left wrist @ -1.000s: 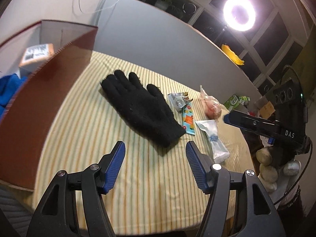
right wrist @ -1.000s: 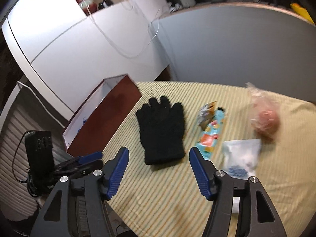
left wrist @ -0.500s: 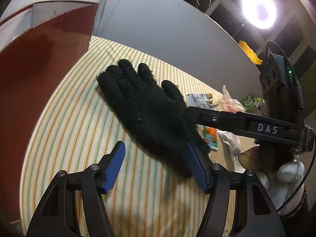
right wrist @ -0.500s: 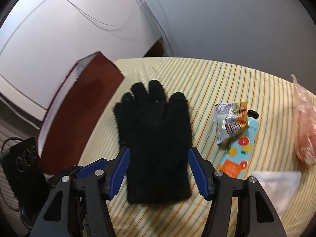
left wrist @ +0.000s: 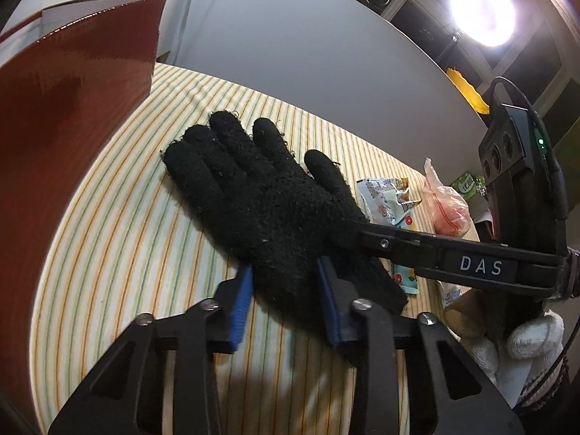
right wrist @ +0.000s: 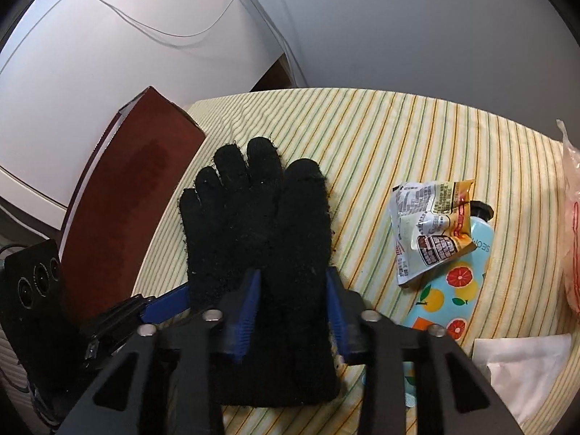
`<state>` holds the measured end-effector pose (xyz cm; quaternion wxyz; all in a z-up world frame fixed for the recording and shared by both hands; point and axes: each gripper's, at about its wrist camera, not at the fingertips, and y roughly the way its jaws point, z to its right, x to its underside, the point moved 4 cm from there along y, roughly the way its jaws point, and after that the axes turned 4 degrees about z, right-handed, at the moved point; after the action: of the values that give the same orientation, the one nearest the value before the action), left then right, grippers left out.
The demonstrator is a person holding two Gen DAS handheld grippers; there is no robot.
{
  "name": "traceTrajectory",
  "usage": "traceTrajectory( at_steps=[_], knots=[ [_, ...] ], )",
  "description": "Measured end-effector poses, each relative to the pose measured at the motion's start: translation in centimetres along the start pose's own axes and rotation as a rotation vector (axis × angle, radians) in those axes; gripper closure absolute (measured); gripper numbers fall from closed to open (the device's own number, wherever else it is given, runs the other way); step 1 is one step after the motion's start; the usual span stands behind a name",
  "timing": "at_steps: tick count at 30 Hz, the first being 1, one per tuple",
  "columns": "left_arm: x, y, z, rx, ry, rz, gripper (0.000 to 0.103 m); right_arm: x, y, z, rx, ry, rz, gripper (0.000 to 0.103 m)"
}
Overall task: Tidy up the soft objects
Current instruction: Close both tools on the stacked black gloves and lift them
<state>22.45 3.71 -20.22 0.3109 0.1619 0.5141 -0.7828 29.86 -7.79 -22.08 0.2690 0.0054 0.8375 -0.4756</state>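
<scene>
A black knit glove [left wrist: 268, 203] lies flat on the striped tablecloth [left wrist: 119, 239], fingers pointing away; it also shows in the right wrist view [right wrist: 261, 232]. My left gripper [left wrist: 286, 301] has closed partway, its blue pads pressing the glove's cuff edge from both sides. My right gripper [right wrist: 293, 308] has likewise closed onto the glove near the wrist. Each gripper shows in the other's view, the right one [left wrist: 417, 250] from the right, the left one [right wrist: 159, 304] from the left.
A tall dark red box [left wrist: 65, 116] stands at the left, open at the top. A crumpled snack wrapper [right wrist: 431, 224], a fruit-print tube [right wrist: 453, 282], a pink plastic bag [left wrist: 447, 210] and a white packet [right wrist: 522, 366] lie to the right of the glove.
Both grippers moved forward and down onto the glove, and their jaws narrowed from wide open to pinching it near the cuff.
</scene>
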Motion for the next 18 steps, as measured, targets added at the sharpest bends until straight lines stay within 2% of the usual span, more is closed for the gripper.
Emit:
traceTrajectory(
  at_steps=[4, 9, 18],
  knots=[
    [-0.2, -0.2, 0.1, -0.001, 0.001, 0.017, 0.091, 0.1, 0.1, 0.0, -0.004, -0.001, -0.003, 0.083],
    [-0.4, -0.8, 0.4, 0.013, 0.010, 0.035, 0.093, 0.6, -0.9, -0.3, -0.020, 0.005, 0.022, 0.090],
    [-0.7, -4.4, 1.4, 0.052, 0.049, 0.097, 0.093, 1.9, -6.0, -2.7, -0.016, -0.060, 0.106, 0.091]
  ],
)
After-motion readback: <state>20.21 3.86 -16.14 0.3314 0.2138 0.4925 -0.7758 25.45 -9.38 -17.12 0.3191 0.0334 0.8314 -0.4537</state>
